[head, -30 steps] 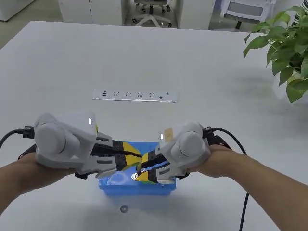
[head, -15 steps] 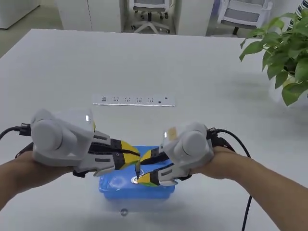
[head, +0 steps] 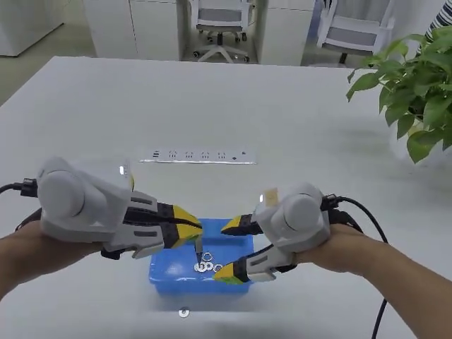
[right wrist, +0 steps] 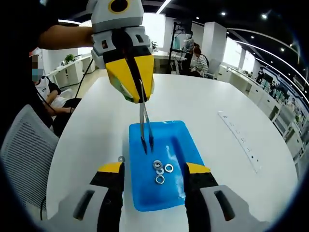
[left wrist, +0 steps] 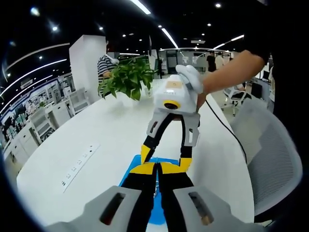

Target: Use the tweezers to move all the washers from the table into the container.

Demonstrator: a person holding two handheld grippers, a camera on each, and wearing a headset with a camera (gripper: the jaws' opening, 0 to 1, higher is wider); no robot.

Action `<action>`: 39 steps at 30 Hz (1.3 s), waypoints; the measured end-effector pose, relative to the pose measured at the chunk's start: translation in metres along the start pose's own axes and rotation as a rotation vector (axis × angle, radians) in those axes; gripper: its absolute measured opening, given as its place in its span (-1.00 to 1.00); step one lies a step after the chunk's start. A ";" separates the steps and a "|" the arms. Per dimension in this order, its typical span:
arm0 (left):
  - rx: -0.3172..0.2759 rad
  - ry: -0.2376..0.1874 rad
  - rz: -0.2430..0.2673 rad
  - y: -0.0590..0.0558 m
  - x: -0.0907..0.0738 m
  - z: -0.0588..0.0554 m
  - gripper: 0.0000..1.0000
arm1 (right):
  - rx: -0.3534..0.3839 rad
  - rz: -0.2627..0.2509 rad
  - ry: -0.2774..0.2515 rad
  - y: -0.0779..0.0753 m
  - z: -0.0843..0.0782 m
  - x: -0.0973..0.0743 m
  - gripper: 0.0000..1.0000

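Change: your right gripper (head: 232,249) is sitting back from the tweezers (head: 198,247), where half a second ago it was crowding their tips. This is baring the container (head: 159,272) floor.
Left gripper (head: 189,229): you are clamping its jaws tight on the tweezers' handle end, with the tips hanging over the container.
Right gripper: you are holding its jaws spread wide, gripping nothing, straddling the container's right side.
Washers (head: 206,266): four are lying clustered inside the container.
Stray washer (head: 183,311): one is lying on the table just outside the container's near wall.
Meaning: a drop is looking finished. By my reading you are facing one more pickup.
Right gripper view: this is showing the tweezers (right wrist: 145,125) with tines slightly parted and nothing between them, above the washers (right wrist: 159,171). The stray washer (right wrist: 120,159) is sitting beside the container (right wrist: 140,198).
Left gripper view: this is showing the right gripper (left wrist: 165,157) head-on, jaws apart. Your own jaws are hiding the washers.
Head view: this is blurring the tines, so you cannot be judging the tips from it.
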State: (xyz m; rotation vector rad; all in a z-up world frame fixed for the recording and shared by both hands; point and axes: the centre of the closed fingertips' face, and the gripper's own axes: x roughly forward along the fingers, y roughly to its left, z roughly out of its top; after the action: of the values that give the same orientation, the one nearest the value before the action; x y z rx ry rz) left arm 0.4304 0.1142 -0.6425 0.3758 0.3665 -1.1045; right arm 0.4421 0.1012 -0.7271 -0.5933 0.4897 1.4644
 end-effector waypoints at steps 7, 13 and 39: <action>0.009 -0.002 0.011 -0.005 -0.009 0.006 -0.90 | 0.032 -0.028 -0.009 0.006 -0.002 -0.009 0.28; 0.012 -0.003 0.010 -0.012 -0.015 0.010 -0.90 | 0.046 -0.054 -0.011 0.009 -0.005 -0.015 0.47; 0.016 0.013 -0.039 -0.043 -0.019 -0.002 -0.90 | 0.148 -0.144 -0.029 0.018 -0.023 -0.033 1.00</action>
State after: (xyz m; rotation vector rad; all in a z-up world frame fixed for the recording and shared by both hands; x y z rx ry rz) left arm 0.3834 0.1128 -0.6404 0.3917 0.3774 -1.1441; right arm 0.4233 0.0616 -0.7248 -0.4792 0.5178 1.2865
